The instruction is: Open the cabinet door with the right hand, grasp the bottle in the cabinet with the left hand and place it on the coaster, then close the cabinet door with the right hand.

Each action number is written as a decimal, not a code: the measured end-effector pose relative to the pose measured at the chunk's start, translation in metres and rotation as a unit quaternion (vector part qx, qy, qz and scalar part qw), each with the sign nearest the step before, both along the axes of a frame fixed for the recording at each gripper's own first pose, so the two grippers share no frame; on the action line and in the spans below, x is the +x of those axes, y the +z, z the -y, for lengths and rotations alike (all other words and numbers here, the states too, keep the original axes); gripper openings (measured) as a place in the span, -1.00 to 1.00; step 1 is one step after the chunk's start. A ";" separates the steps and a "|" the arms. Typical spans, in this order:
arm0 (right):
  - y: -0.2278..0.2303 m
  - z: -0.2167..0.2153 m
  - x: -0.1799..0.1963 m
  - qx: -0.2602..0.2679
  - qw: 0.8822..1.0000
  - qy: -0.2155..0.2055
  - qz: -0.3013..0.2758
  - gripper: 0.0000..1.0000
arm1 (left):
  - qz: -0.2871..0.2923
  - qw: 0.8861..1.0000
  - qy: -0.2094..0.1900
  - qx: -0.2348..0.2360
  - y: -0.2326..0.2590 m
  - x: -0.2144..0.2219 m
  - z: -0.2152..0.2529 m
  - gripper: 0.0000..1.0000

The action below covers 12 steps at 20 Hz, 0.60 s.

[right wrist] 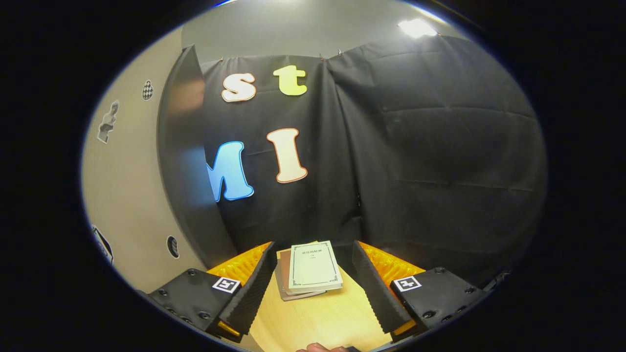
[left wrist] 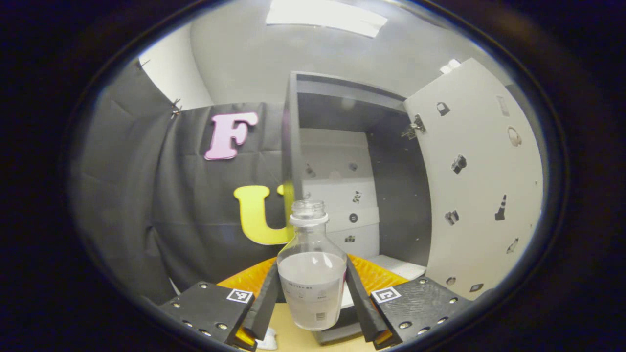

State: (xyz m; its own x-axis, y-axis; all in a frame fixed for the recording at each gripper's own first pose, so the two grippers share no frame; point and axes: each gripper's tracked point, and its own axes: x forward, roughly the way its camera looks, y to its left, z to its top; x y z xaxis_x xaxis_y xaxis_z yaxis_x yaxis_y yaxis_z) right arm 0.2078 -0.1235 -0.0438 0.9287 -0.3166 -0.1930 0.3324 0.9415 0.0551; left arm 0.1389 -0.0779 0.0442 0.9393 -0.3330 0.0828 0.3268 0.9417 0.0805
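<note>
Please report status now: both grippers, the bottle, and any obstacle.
Left gripper shut on bottle, outside cabinet. Right gripper open, empty, over books. Cabinet door open. No obstacle seen.

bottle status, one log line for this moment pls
bottle: held by left gripper | cabinet door: open | right gripper: open, holding nothing

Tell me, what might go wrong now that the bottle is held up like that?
The bottle has no cap and is partly filled, so tilting it on the way to the coaster could spill it. The left gripper pinches only its lower body, so it might slip or swing. The cabinet door stands open close beside it and could be bumped. The right gripper hangs open over some books.
</note>
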 end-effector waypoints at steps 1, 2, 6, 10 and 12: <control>0.002 -0.003 -0.004 -0.003 1.000 0.002 -0.002 0.96 | -0.005 1.000 0.011 -0.001 -0.007 -0.004 -0.017 0.43; 0.004 -0.007 -0.008 -0.006 1.000 0.003 -0.002 0.96 | -0.012 1.000 0.024 -0.001 -0.015 -0.011 -0.035 0.43; 0.007 -0.025 -0.021 -0.015 1.000 0.014 -0.007 0.95 | -0.024 0.997 0.071 0.013 -0.052 -0.039 -0.098 0.46; 0.018 -0.031 -0.045 -0.052 0.998 0.017 -0.019 0.96 | -0.051 0.993 0.100 0.023 -0.113 -0.064 -0.137 0.45; 0.023 -0.033 -0.056 -0.058 0.998 0.018 -0.019 0.95 | -0.063 0.992 0.111 0.018 -0.142 -0.070 -0.150 0.46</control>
State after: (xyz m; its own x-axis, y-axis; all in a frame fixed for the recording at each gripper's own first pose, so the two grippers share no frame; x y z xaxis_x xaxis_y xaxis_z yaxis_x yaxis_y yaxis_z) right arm 0.1518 -0.0904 -0.0206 0.9324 -0.3057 -0.1926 0.2983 0.9521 -0.0668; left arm 0.0691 0.0720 -0.0975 0.9918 -0.1178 -0.0485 0.1217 0.9888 0.0867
